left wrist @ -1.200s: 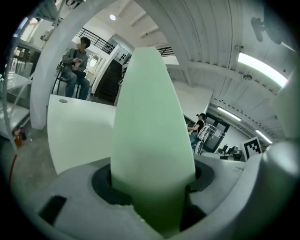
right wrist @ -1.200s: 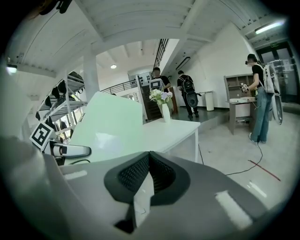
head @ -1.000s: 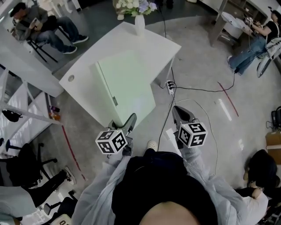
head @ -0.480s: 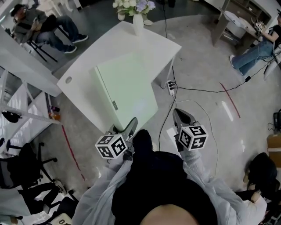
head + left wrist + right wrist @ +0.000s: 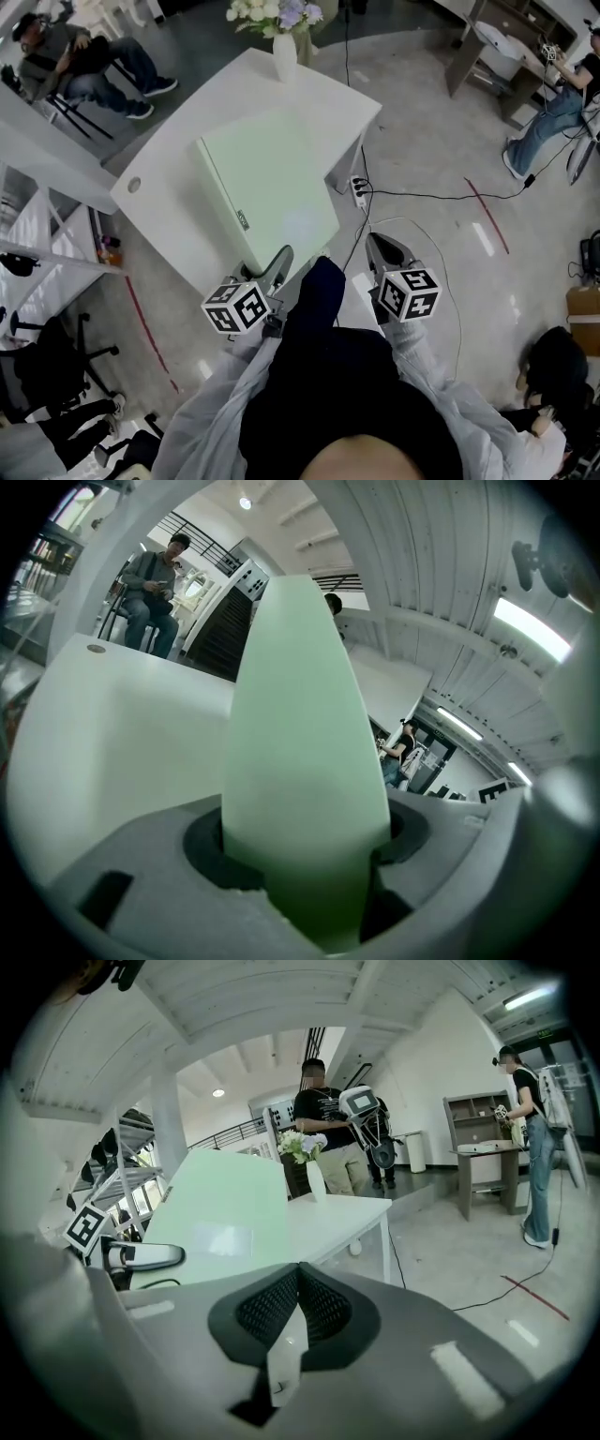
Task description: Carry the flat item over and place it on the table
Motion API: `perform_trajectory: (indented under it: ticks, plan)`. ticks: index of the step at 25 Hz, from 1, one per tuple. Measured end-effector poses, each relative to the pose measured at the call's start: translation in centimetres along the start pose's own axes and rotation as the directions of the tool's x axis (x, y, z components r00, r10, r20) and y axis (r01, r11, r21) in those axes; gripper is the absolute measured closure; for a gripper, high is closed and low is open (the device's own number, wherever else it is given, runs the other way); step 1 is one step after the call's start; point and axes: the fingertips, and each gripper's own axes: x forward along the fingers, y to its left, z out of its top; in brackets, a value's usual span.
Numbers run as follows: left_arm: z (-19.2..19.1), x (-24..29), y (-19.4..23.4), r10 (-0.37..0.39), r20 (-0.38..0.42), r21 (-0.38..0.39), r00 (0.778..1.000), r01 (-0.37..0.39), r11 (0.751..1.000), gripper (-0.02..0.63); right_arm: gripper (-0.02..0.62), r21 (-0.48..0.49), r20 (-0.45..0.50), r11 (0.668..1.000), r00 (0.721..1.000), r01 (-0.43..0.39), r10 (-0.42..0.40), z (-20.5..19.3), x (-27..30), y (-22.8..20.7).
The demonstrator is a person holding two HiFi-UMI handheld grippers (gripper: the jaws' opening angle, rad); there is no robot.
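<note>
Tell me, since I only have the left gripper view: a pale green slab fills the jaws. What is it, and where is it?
Observer: The head view shows a pale green flat board spread over a white table. The left gripper clamps its near corner.
Operator: Is the other gripper on it too?
Observer: No. The right gripper has its jaws together, off the board, out over the floor to the board's right.
Operator: Anything else on that table?
Observer: A white vase of flowers stands at the far corner, beyond the board.
</note>
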Motion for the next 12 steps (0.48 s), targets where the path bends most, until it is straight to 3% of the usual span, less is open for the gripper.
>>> perform_trajectory:
  ticks: [12]
  plan:
    - [8.1,11.0,1.5,0.005,0.016,-0.059,1.000,-0.004,0.998,0.328,0.586,-0.024,-0.010,0.999,0.999,-0.032,0.032,9.1,9.3,-5.5]
